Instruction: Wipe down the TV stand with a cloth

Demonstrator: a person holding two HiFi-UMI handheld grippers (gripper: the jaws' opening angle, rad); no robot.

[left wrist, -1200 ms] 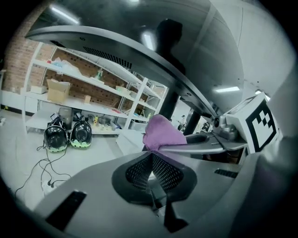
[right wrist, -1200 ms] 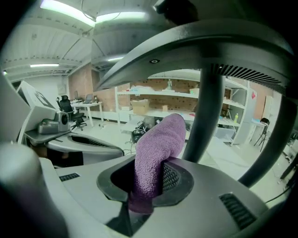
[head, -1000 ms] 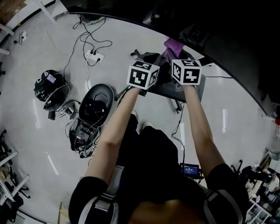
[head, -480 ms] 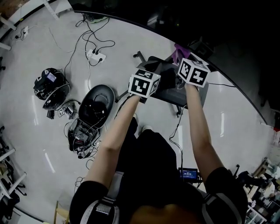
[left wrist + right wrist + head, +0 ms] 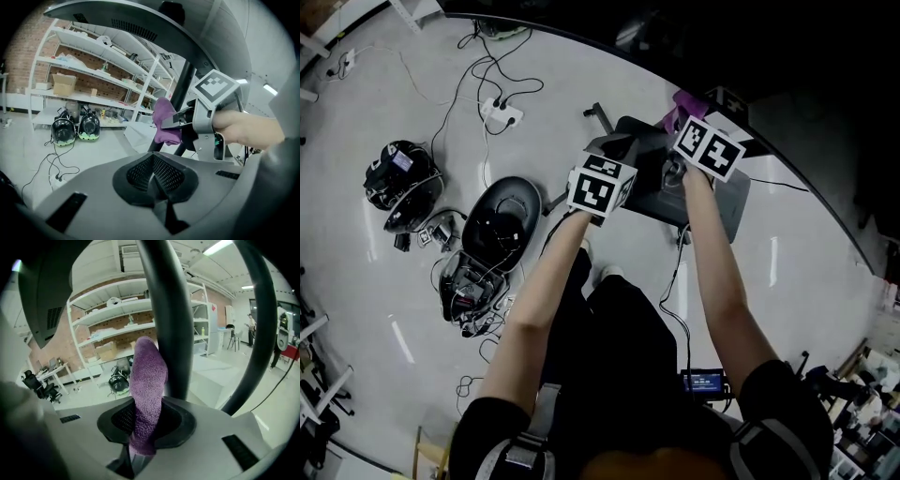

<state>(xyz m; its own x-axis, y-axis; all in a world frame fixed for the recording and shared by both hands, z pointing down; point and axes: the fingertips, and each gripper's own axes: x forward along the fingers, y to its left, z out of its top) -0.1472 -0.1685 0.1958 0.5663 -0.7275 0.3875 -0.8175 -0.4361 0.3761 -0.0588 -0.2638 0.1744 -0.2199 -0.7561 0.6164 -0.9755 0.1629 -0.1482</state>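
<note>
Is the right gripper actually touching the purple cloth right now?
Touching. In the right gripper view, the right gripper is clamped on the purple cloth, which sticks up from between its jaws.

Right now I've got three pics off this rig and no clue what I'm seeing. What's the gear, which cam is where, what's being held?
There is no robot arm here. A person holds a two-jaw gripper in each hand, and the cubes with square markers are part of those grippers. The head view comes from a camera on the person's head, looking down at both arms. The other two views come from cameras riding on each gripper, looking along its jaws. The right gripper is shut on a purple cloth, close to the dark pole of the TV stand. The left gripper is shut with nothing in it. On the floor lie two helmets, a power strip with cables, and what looks like an open dark case.
</note>
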